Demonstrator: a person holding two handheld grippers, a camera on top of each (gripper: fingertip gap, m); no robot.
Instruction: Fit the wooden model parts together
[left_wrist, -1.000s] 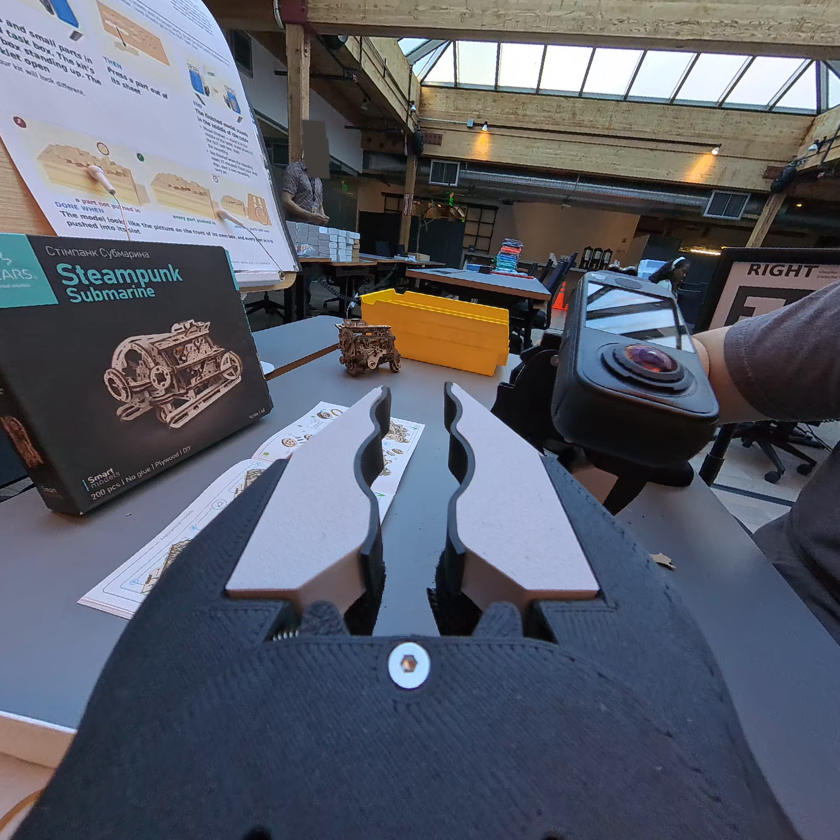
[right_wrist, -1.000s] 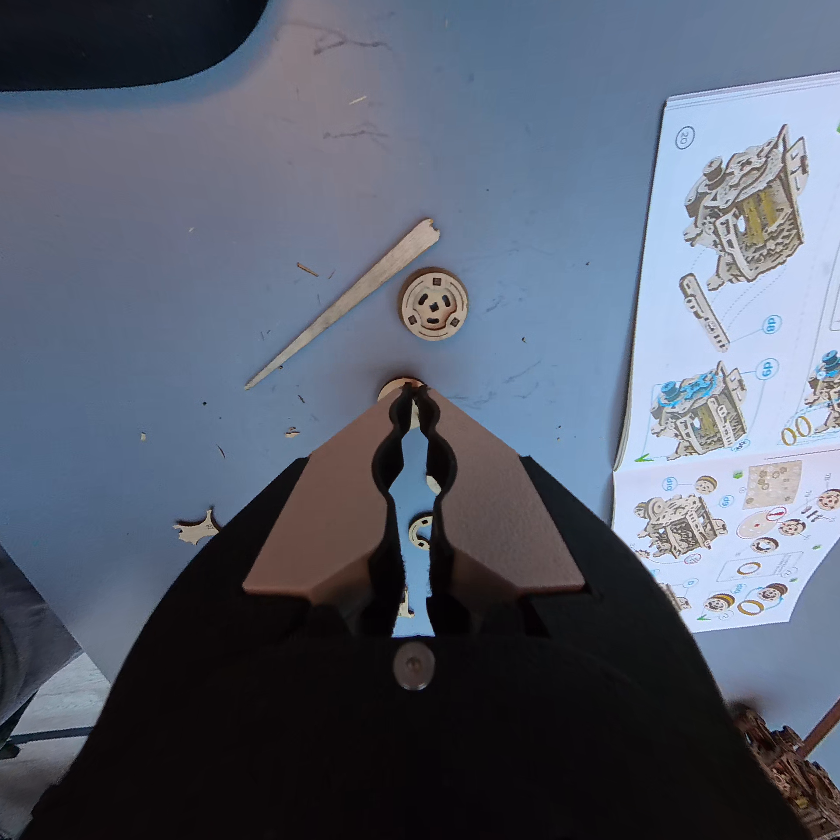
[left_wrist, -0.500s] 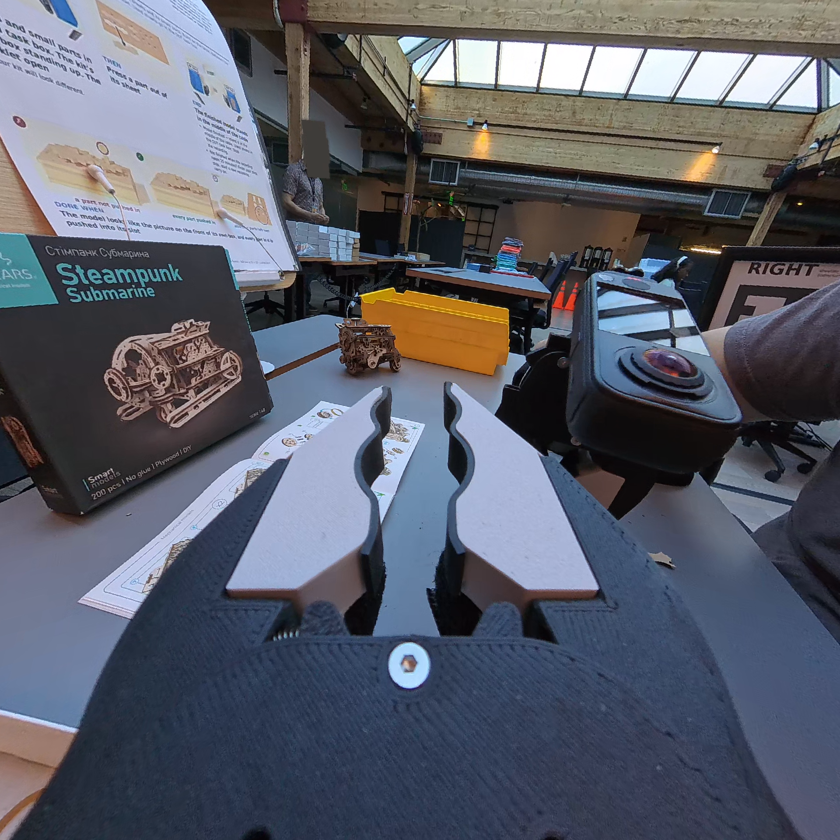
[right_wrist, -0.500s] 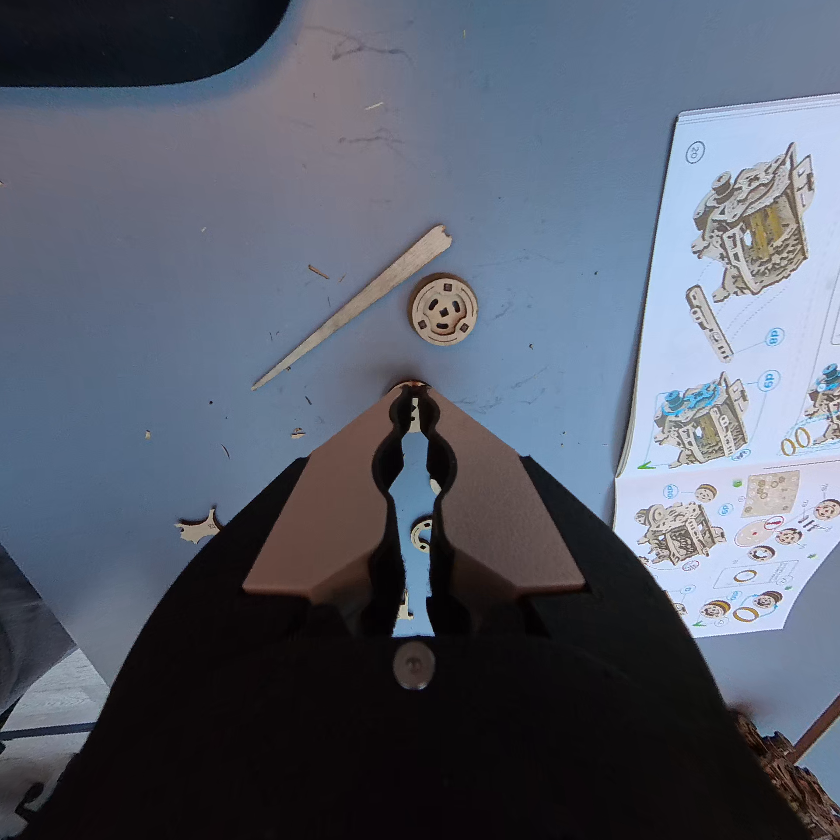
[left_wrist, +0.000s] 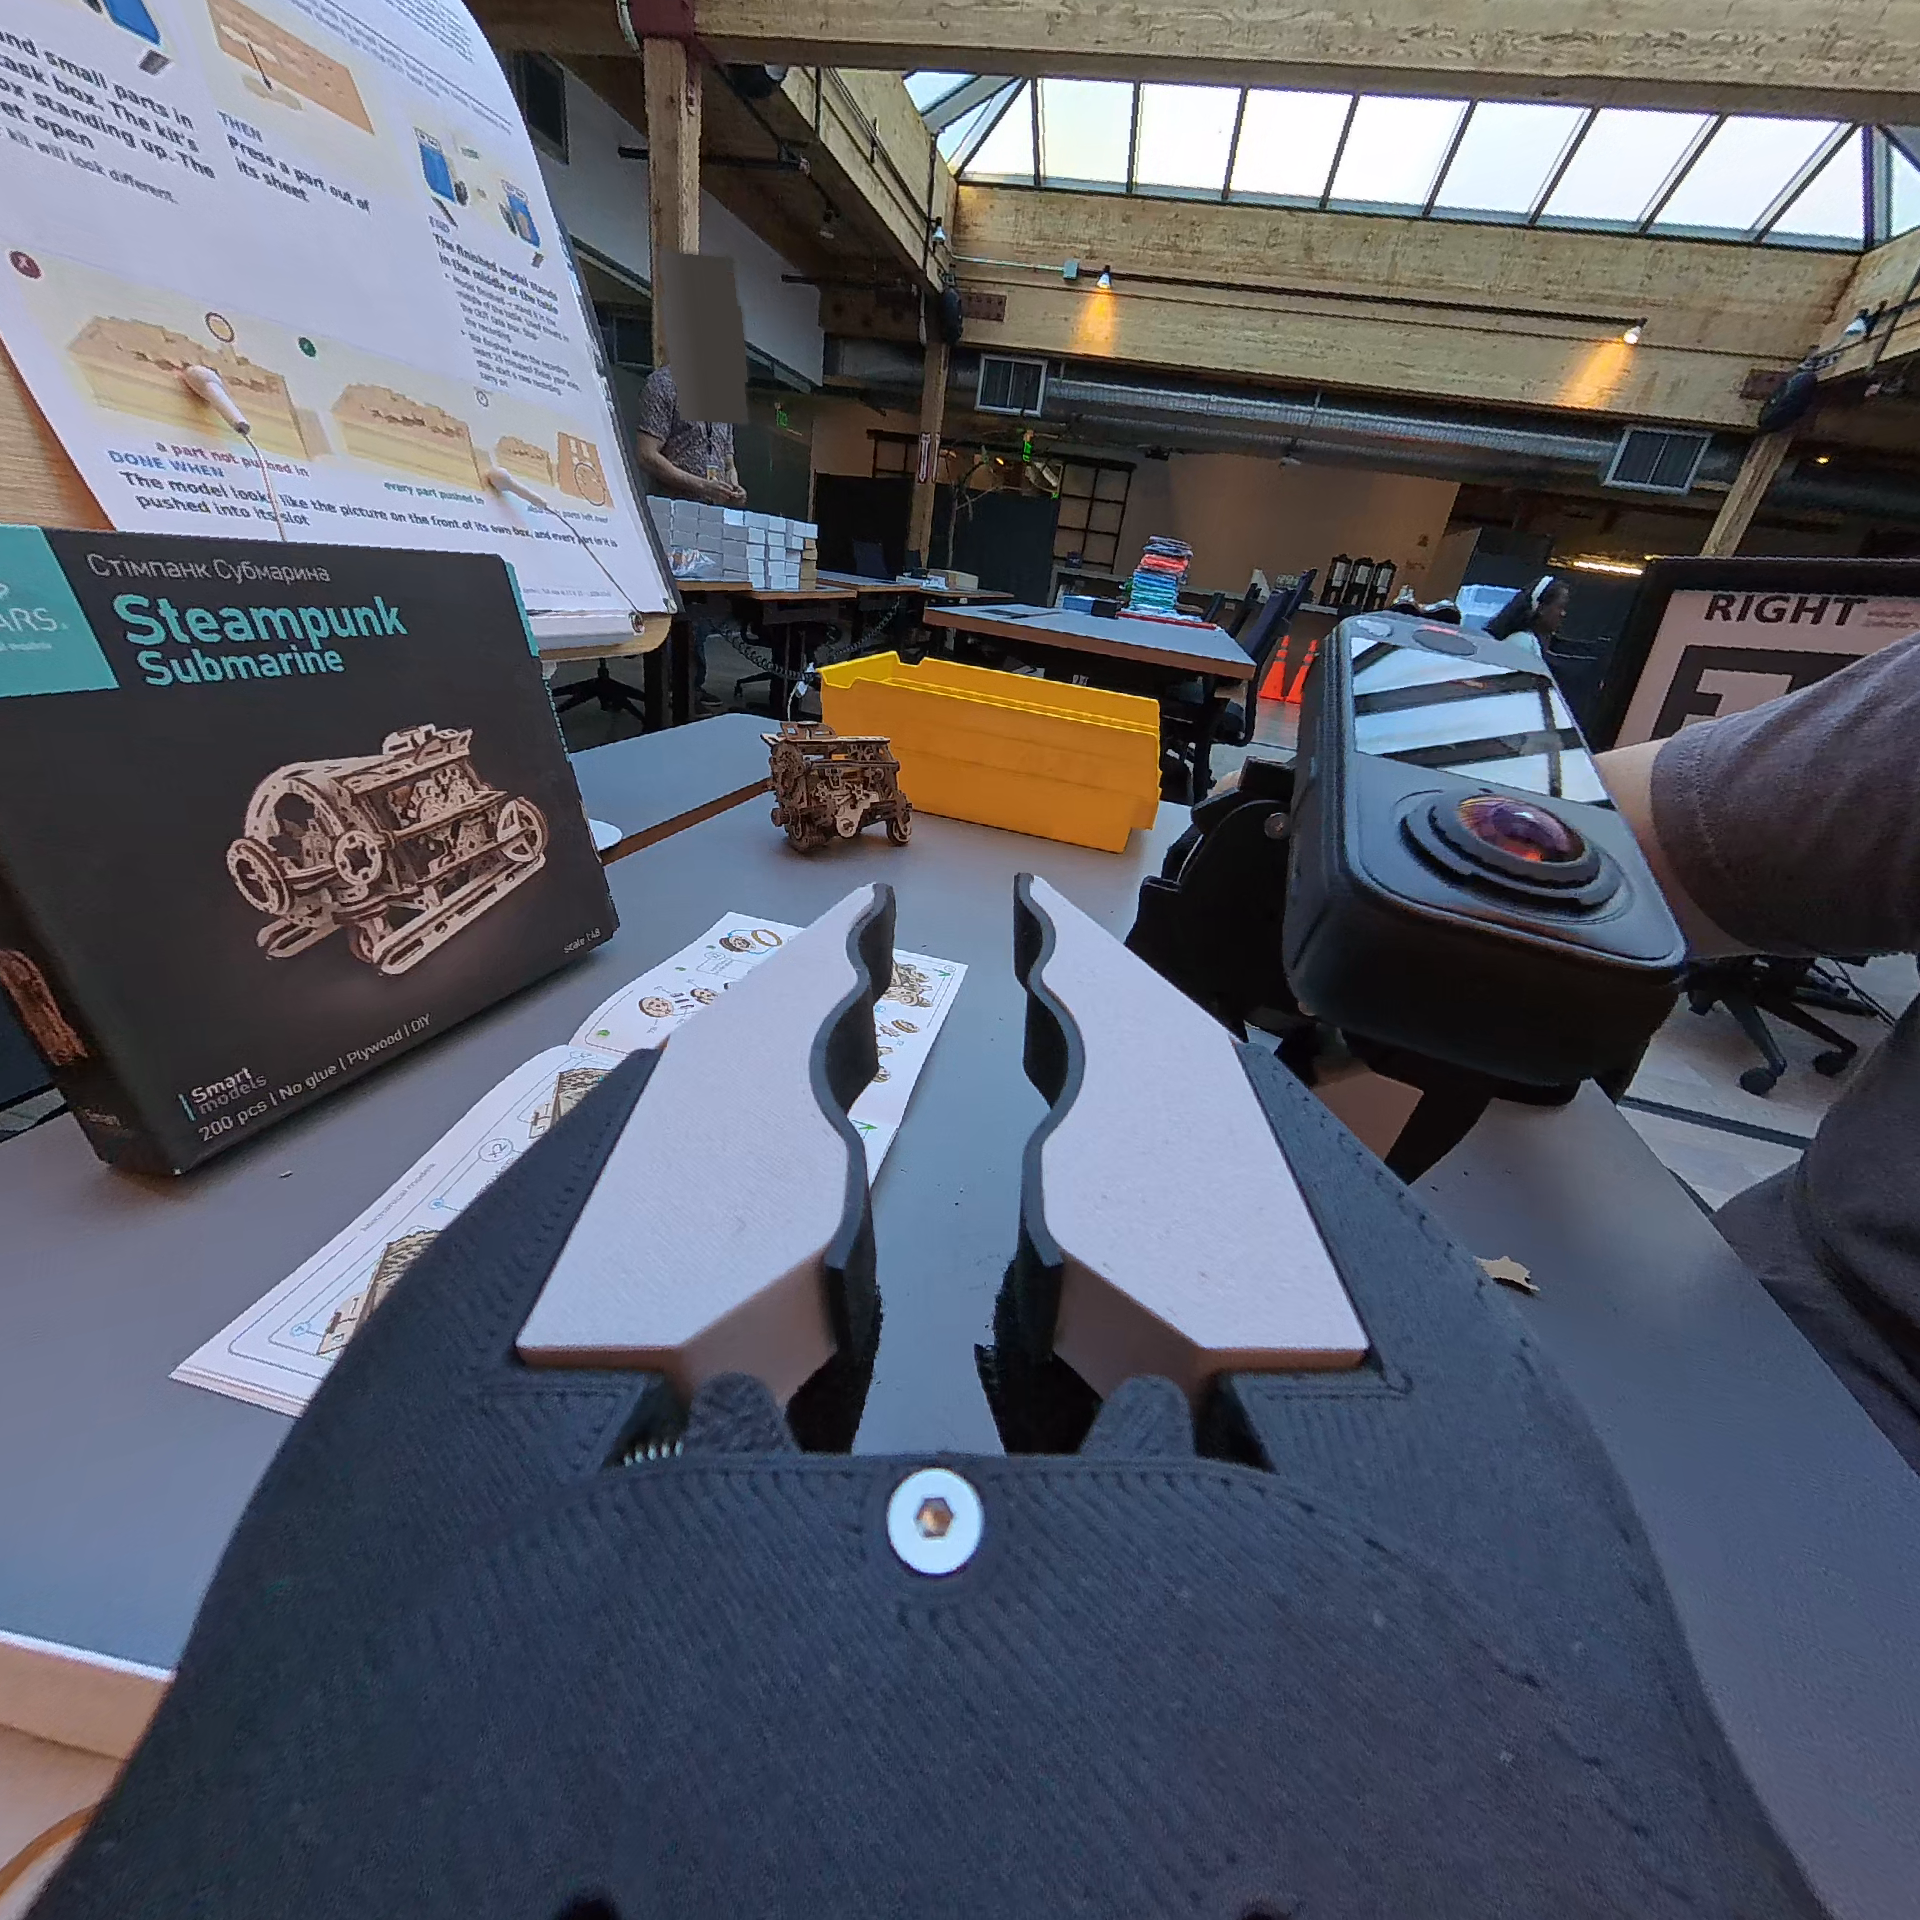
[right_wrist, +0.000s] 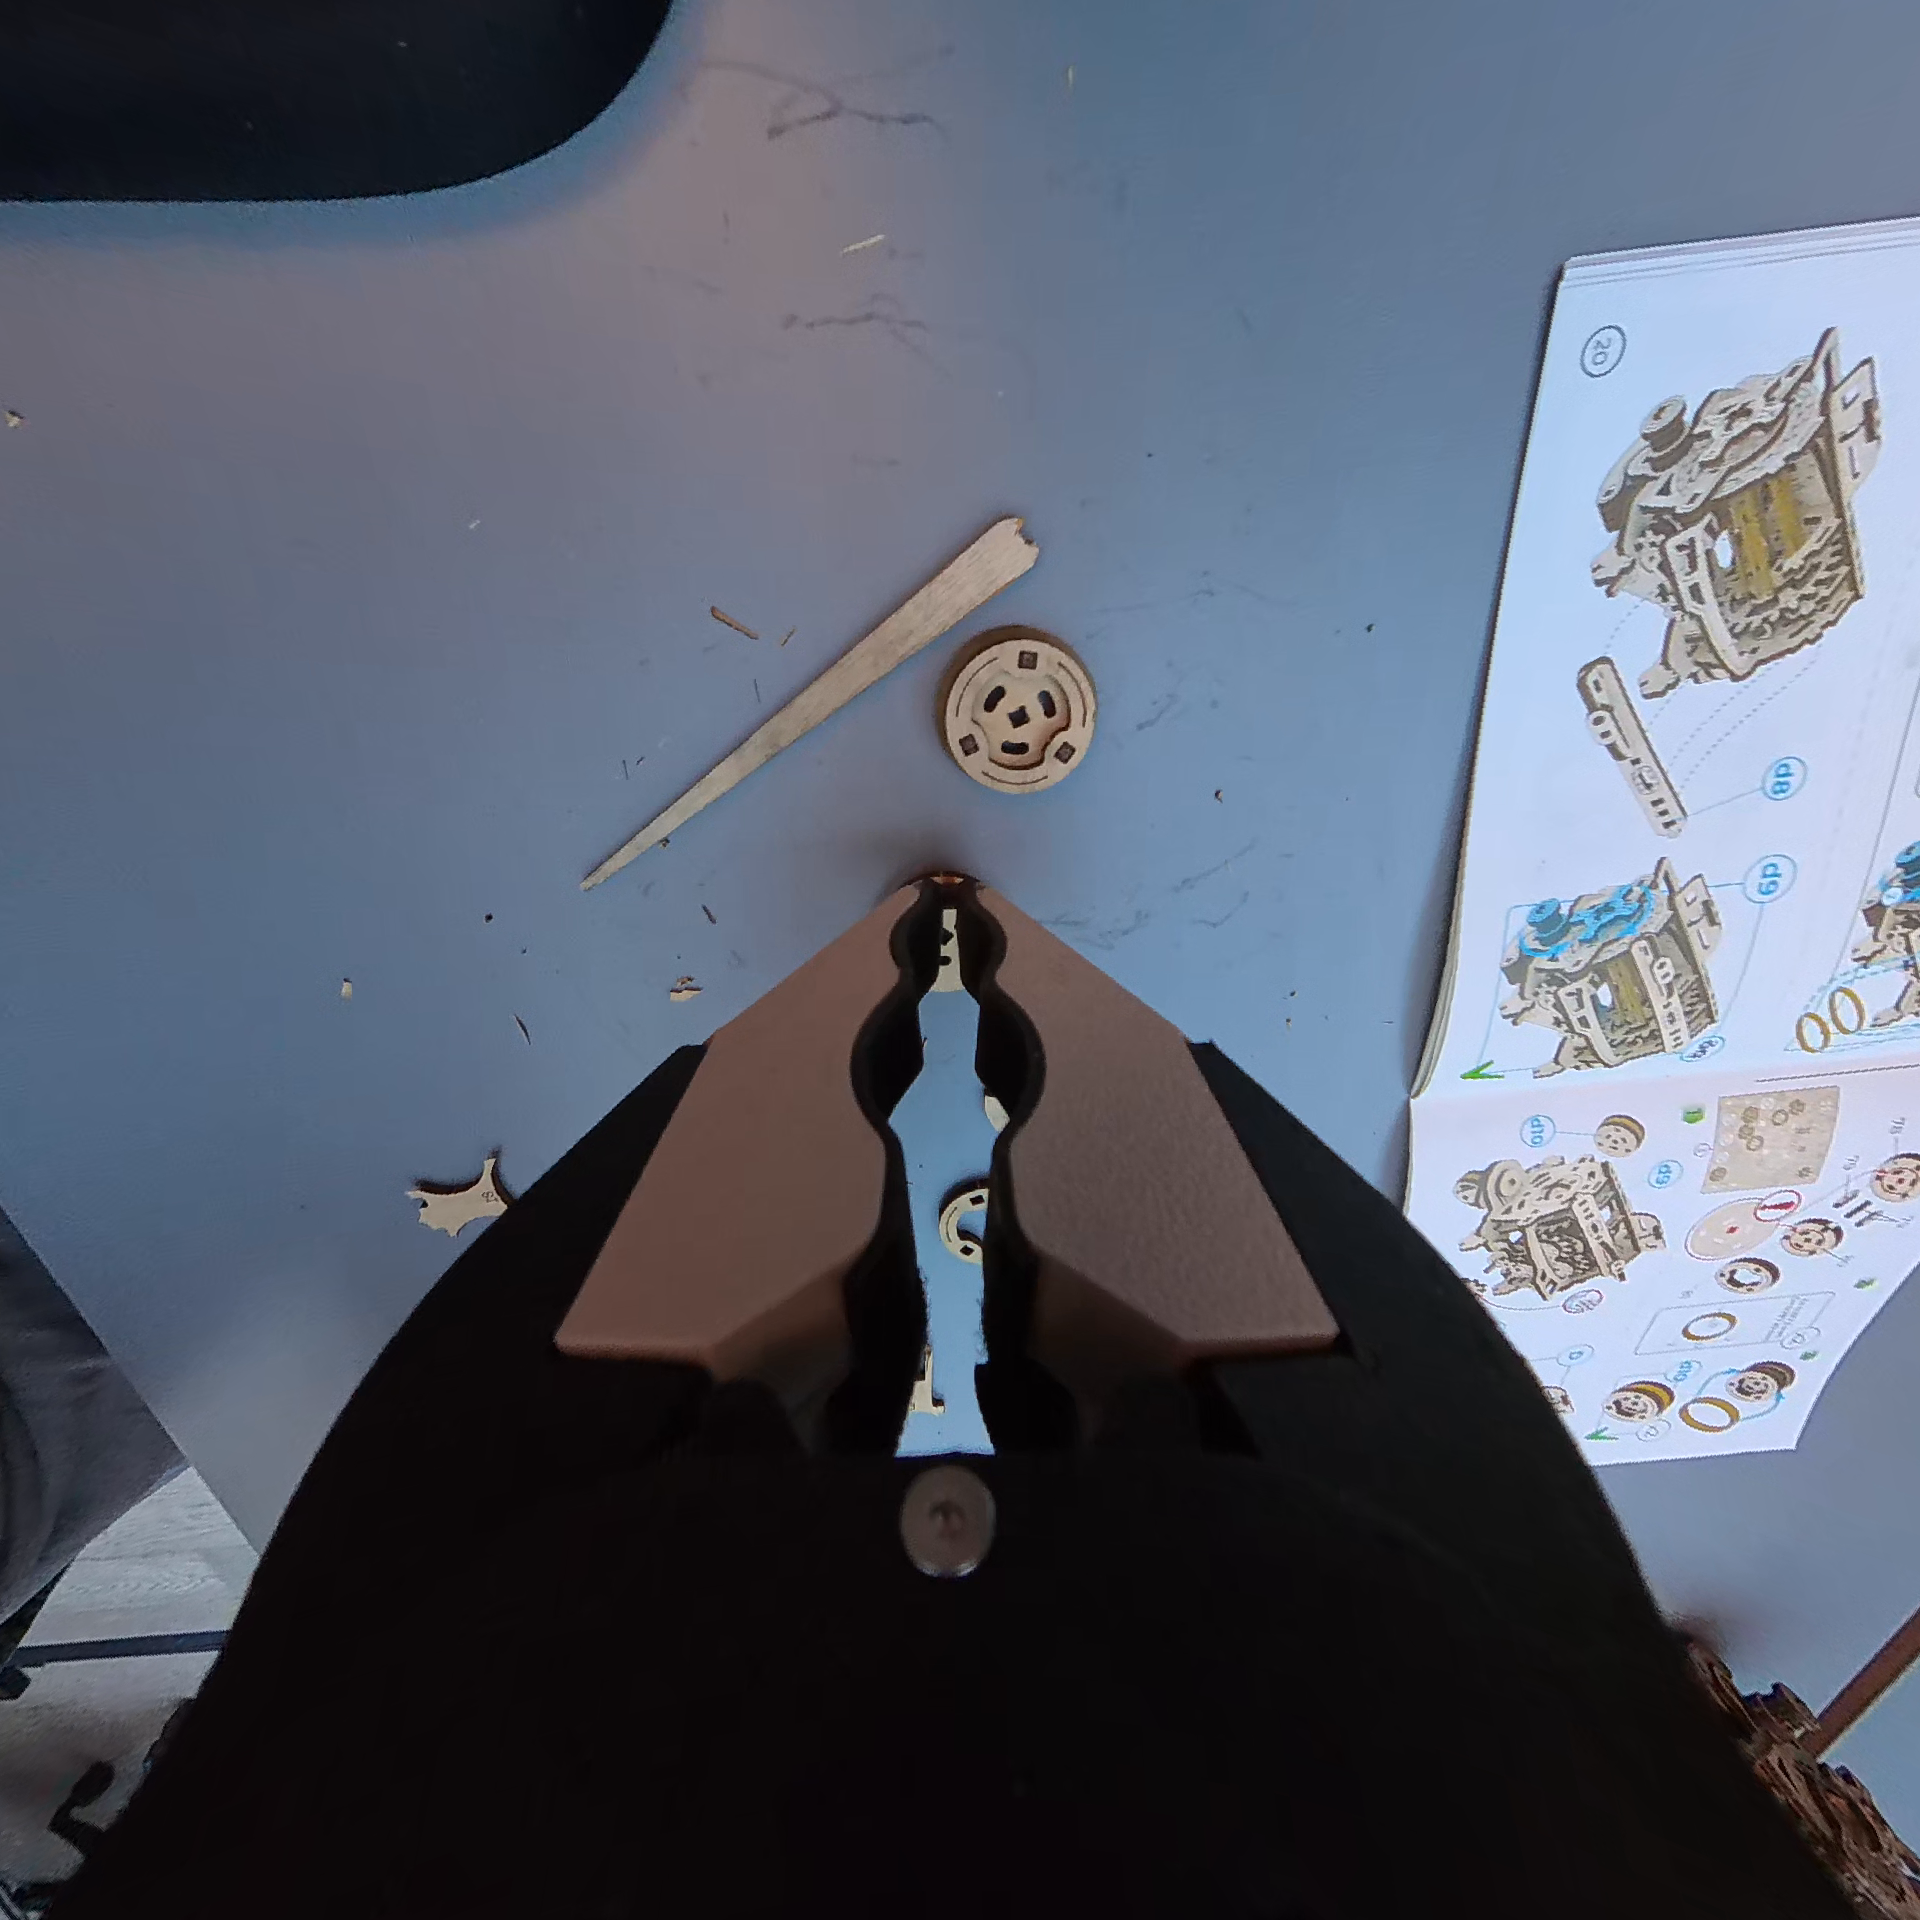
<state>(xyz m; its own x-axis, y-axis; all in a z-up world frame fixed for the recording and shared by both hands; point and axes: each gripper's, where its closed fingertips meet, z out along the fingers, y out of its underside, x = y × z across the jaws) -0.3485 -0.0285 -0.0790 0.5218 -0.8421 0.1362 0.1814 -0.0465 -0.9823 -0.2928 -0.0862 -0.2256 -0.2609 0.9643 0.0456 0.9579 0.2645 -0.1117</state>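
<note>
My right gripper (right_wrist: 943, 885) points down at the grey table (right_wrist: 416, 520) and is shut on a small round wooden part (right_wrist: 945, 881), held edge-on and mostly hidden by the fingertips. A round wooden disc with slots (right_wrist: 1020, 711) lies just beyond the tips, beside a thin wooden sliver (right_wrist: 831, 696). A small wooden ring (right_wrist: 961, 1226) lies under the gripper, seen through the finger gap. My left gripper (left_wrist: 954, 899) is open and empty above the table. A partly built wooden model (left_wrist: 836, 784) stands far ahead of it.
The open instruction booklet (right_wrist: 1662, 831) lies at the right and also shows in the left wrist view (left_wrist: 644, 1029). The kit box (left_wrist: 291, 831) stands at the left, a yellow bin (left_wrist: 997, 748) behind the model. A wood scrap (right_wrist: 462, 1195) lies left. The right gripper's camera body (left_wrist: 1455, 862) is close on the right. My right fingertips sit around 15 cm from my left ones. About 4 cm separates my right fingertips from the thin wooden sliver (right_wrist: 831, 696).
My right gripper has shifted slightly with the small part in its tips; the disc and sliver sit a little lower and further right in its view. The left gripper has not moved.
</note>
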